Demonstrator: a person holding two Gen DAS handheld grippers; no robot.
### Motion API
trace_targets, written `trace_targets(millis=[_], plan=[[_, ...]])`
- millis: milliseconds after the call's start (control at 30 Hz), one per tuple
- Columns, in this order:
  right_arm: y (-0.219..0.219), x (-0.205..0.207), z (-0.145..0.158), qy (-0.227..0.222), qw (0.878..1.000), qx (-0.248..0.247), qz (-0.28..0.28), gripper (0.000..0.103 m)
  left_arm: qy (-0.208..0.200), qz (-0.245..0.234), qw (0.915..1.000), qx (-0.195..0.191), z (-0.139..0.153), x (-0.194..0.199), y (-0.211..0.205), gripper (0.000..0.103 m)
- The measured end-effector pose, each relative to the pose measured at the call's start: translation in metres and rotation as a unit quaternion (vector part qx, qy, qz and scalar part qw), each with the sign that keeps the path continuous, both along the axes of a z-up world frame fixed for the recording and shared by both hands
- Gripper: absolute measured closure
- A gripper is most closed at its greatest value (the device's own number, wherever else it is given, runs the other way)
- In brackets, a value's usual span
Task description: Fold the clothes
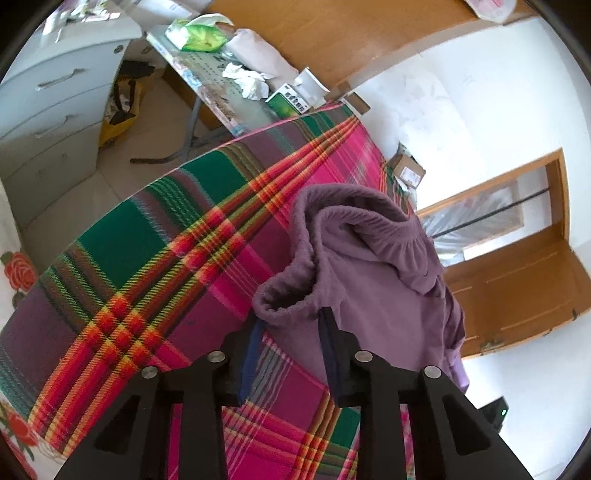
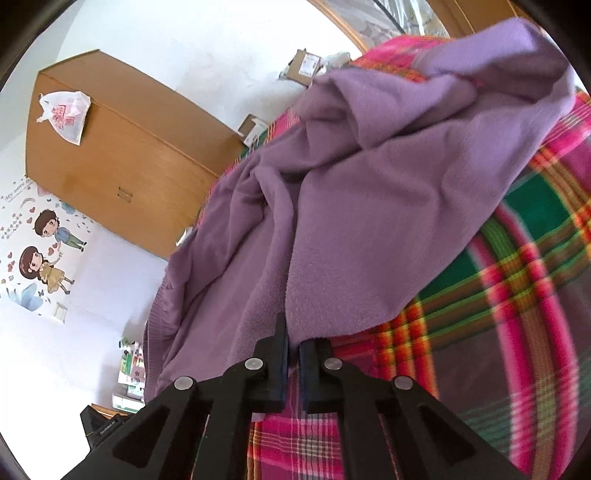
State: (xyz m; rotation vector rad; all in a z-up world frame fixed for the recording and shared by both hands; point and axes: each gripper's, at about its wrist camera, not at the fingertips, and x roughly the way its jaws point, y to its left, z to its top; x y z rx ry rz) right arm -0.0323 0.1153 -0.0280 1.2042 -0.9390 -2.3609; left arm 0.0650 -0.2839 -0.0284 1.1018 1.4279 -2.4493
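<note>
- Left wrist view: the left gripper (image 1: 291, 325) has its jaws spread apart, with the gathered waistband of a purple fleece garment (image 1: 373, 273) sitting between the two fingertips; the dark-blue pads (image 1: 330, 347) do not press on the cloth.
- From this side the garment stands up in a loose heap, its ruffled elastic opening facing the camera, with the rest draped off toward the right edge of the plaid blanket (image 1: 155, 251).
- That blanket, in pink, green, purple and orange stripes, covers the surface under the garment.
- Beyond the blanket stands a folding table (image 1: 218, 99) carrying a green packet (image 1: 199, 35), crumpled tissues (image 1: 249, 81) and a small green box (image 1: 288, 103).
- A white chest of drawers (image 1: 55, 96) is at the far left, and a wooden door (image 1: 517, 291) is at the right.
- Right wrist view: the right gripper (image 2: 293, 339) has its fingers drawn close together and pinches a lower edge of the same garment (image 2: 369, 206), the fabric running up from between the tips.
- From here the fleece spreads wide across the frame, lifted and folded over itself, with the plaid blanket (image 2: 517, 295) showing below and to the right of it.
- A wooden wardrobe (image 2: 122, 162) stands against the white wall with a plastic bag (image 2: 68, 114) on its side, and a cartoon wall sticker (image 2: 40, 254) sits below it.
- Cardboard boxes (image 2: 304, 66) lie past the far end of the blanket.
</note>
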Motion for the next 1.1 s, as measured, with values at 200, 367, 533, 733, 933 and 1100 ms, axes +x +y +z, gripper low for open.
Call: trace_targets(millis=[200, 367, 533, 733, 933, 1100], plan=[[0.023, 0.011, 0.013, 0.020, 0.999, 0.008, -0.026, 0.099, -0.011, 0.031, 0.9986, -0.041, 0.007, 0.009, -0.008, 0.064], [0.032, 0.014, 0.012, 0.017, 0.999, 0.013, -0.025, 0.099, -0.016, 0.017, 0.9950, -0.097, 0.014, 0.008, -0.003, 0.062], [0.035, 0.013, 0.006, 0.009, 1.000, 0.016, -0.019, 0.099, -0.023, -0.027, 0.9827, -0.182, 0.018, -0.007, 0.006, 0.062], [0.035, 0.009, 0.003, 0.005, 1.000, 0.015, -0.016, 0.099, -0.017, -0.081, 0.9815, -0.173, 0.016, -0.018, 0.013, 0.062], [0.029, 0.013, 0.011, 0.029, 0.998, 0.047, -0.008, 0.099, -0.009, -0.079, 0.9859, -0.147, 0.015, -0.021, 0.011, 0.075], [0.025, 0.020, 0.023, 0.050, 0.997, 0.058, -0.003, 0.099, -0.003, -0.066, 0.9916, -0.111, 0.013, -0.021, 0.003, 0.092]])
